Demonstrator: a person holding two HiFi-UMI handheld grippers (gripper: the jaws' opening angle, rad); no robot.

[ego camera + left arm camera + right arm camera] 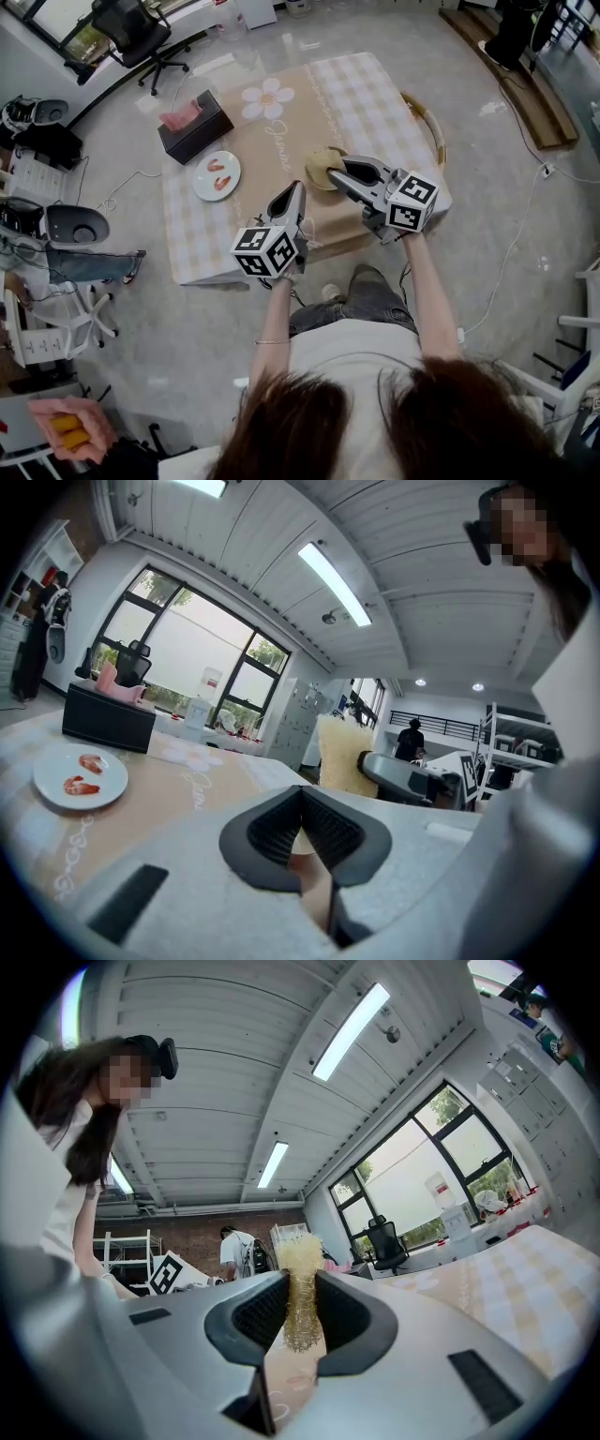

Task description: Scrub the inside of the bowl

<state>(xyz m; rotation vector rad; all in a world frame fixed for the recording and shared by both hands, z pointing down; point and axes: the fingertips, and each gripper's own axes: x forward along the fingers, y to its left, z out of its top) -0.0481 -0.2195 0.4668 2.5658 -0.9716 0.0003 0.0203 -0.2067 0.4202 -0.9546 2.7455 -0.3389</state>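
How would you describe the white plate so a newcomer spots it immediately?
Find the beige-checked table. Near its left edge in the head view, beside the dark tissue box, lies a round white plate. Unlike its boxy black neighbour, it is flat and pale and carries two pink pieces of food.

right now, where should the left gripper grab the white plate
Probably the rim of the white plate, on the edge nearest the left gripper, coming in low from that side: it lies flat, with food in the middle, so only the rim offers the fingers a hold.
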